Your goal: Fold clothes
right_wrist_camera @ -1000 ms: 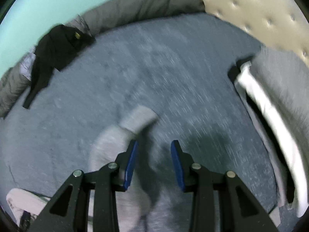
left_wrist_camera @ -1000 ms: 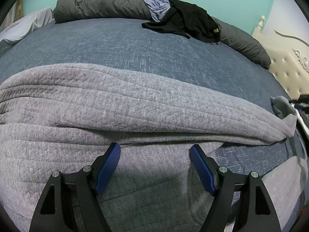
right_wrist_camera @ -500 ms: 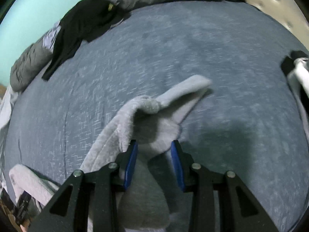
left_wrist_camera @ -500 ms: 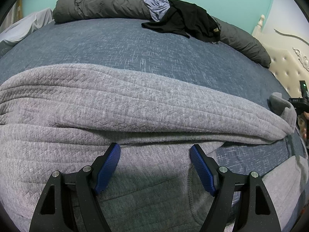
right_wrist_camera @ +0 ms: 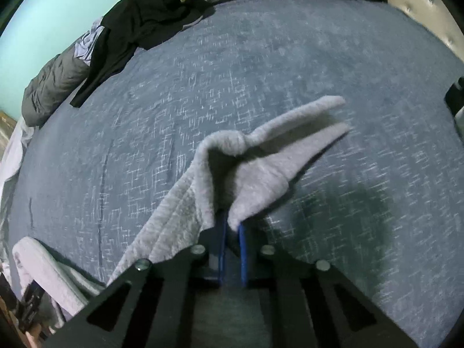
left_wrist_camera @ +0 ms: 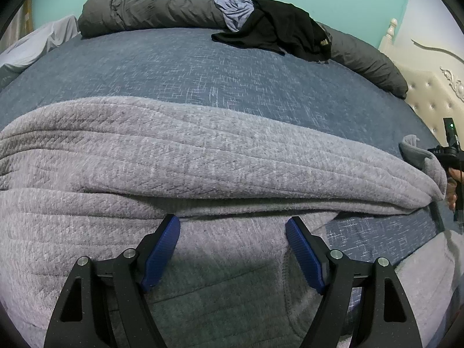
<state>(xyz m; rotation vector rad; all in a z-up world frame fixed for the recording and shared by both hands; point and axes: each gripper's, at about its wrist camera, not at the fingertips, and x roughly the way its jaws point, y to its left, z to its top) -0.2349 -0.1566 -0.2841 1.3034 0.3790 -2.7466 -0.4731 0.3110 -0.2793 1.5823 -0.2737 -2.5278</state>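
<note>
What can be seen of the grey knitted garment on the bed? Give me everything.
The grey garment is a soft, ribbed knit in heathered light grey, spread wide across the blue bedspread with one long fold lying over its lower layer. The left gripper hovers open above it, gripping nothing. The right gripper is shut on its far end, lifting a bunched, tapering piece off the bed.

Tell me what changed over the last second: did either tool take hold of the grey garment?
Yes. The right tool, open around the grey garment's end half a second ago, has shut on it; that end now stands raised off the blue bedspread. The left tool stayed open, hovering over the garment's folded edge. The black clothing at the far side has not moved.
</note>
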